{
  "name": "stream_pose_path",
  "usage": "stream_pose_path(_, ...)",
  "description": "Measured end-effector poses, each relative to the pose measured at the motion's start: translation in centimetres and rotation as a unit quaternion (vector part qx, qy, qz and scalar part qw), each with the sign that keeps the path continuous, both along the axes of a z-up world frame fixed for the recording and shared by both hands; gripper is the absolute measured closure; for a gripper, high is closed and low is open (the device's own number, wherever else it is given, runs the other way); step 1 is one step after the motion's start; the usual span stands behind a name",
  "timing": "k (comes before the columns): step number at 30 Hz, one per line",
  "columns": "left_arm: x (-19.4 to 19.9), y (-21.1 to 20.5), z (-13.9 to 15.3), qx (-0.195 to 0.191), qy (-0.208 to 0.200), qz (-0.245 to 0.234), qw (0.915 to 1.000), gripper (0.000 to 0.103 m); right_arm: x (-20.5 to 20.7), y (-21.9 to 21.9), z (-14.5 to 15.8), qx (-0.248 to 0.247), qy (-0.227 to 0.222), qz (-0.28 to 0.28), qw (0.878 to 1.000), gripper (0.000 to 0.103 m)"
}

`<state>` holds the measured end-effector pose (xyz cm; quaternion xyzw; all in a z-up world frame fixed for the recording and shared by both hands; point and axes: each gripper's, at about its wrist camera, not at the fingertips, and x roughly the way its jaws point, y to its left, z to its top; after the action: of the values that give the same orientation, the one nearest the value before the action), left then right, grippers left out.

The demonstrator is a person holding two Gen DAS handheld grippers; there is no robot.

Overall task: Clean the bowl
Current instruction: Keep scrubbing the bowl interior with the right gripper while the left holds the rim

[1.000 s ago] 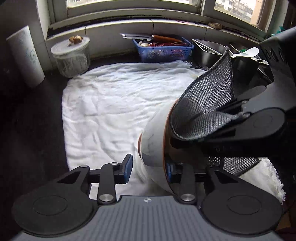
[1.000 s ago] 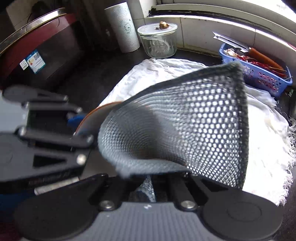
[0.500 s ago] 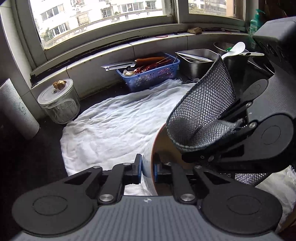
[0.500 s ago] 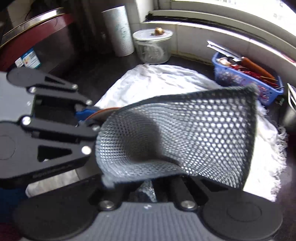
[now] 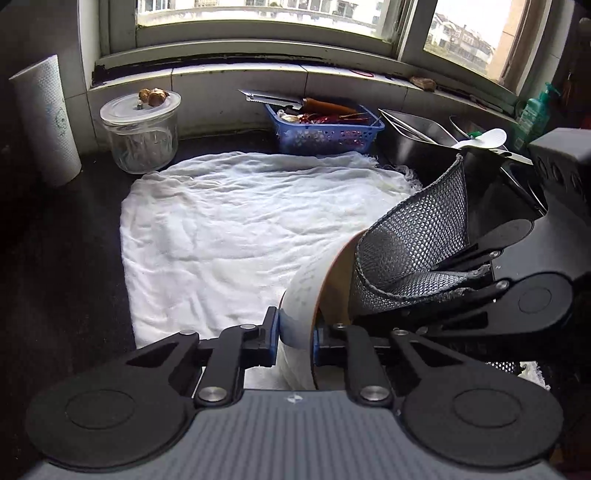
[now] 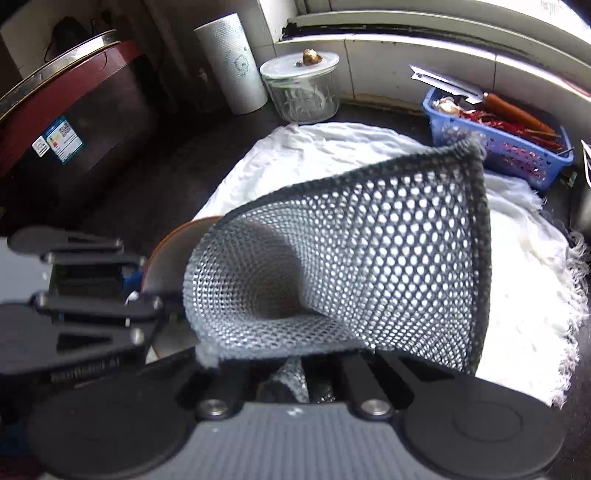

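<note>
The bowl [image 5: 306, 291] is white outside with a faint speckle, an orange-brown rim and a brownish inside, tipped on edge above the white cloth [image 5: 229, 236]. The left gripper [image 5: 294, 338] is clamped on its wall, blue pads on either side. The right gripper [image 6: 306, 373] is clenched on a grey mesh scrubbing cloth [image 6: 354, 258], which curls into the bowl's mouth. The white cloth covers a dark counter [image 5: 74, 240] under a window [image 5: 258, 14]. Behind stand a lidded glass jar [image 5: 140, 136], a paper roll [image 5: 46, 118] and a blue basket [image 5: 325, 134].
</note>
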<state>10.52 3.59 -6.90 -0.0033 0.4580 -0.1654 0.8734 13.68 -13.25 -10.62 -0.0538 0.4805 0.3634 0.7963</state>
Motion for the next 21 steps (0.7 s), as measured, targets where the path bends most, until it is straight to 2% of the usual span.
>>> stream_pose_path(2,0.2,0.5,0.4,0.005,0.013,-0.014,0.9998,0.088,-0.7,0.0,0.0,0.009,0.012,0.01,1.0,0.101)
stream_pose_path(3,0.2,0.4,0.5,0.019,0.016,-0.023,0.9994,0.088,-1.0,0.1,0.1,0.014,0.014,0.018,1.0,0.101)
stream_pose_path(5,0.2,-0.2,0.5,0.049,0.014,-0.036,0.9981,0.088,-1.8,0.8,0.5,0.005,-0.004,0.036,0.999,0.102)
stream_pose_path(6,0.2,-0.6,0.4,0.057,0.01,-0.034,0.9978,0.088,-2.1,1.1,0.5,-0.003,-0.015,0.042,0.999,0.102)
stream_pose_path(9,-0.1,-1.0,0.5,0.054,0.008,0.0,0.9985,0.087,-1.7,1.4,-0.3,0.002,-0.007,0.028,1.0,0.102)
stream_pose_path(11,-0.5,-0.5,0.3,0.034,0.018,0.037,0.9986,0.086,-1.4,1.3,-0.8,0.015,0.011,0.016,1.0,0.101)
stream_pose_path(12,-0.7,0.3,0.1,0.006,0.03,0.072,0.9969,0.085,-1.5,1.3,-1.0,0.023,0.026,0.017,0.999,0.1)
stream_pose_path(13,-1.0,1.1,-0.3,-0.022,0.045,0.106,0.9931,0.084,-1.7,1.5,-1.2,0.033,0.038,0.021,0.998,0.1)
stream_pose_path(15,-1.8,1.6,-1.0,-0.038,0.075,0.143,0.9861,0.085,-2.1,2.0,-1.3,0.036,0.041,0.026,0.998,0.1)
stream_pose_path(16,-2.1,1.2,-1.2,-0.021,0.08,0.139,0.9869,0.085,-2.3,2.2,-1.3,0.036,0.042,0.029,0.998,0.1)
stream_pose_path(18,-2.6,-0.8,-1.1,0.068,0.05,0.088,0.9925,0.083,-2.7,2.6,-1.4,0.032,0.038,0.036,0.998,0.1)
stream_pose_path(21,-2.8,-2.5,-0.2,0.153,-0.009,0.047,0.9871,0.077,-3.0,2.7,-1.0,0.018,0.017,0.038,0.999,0.1)
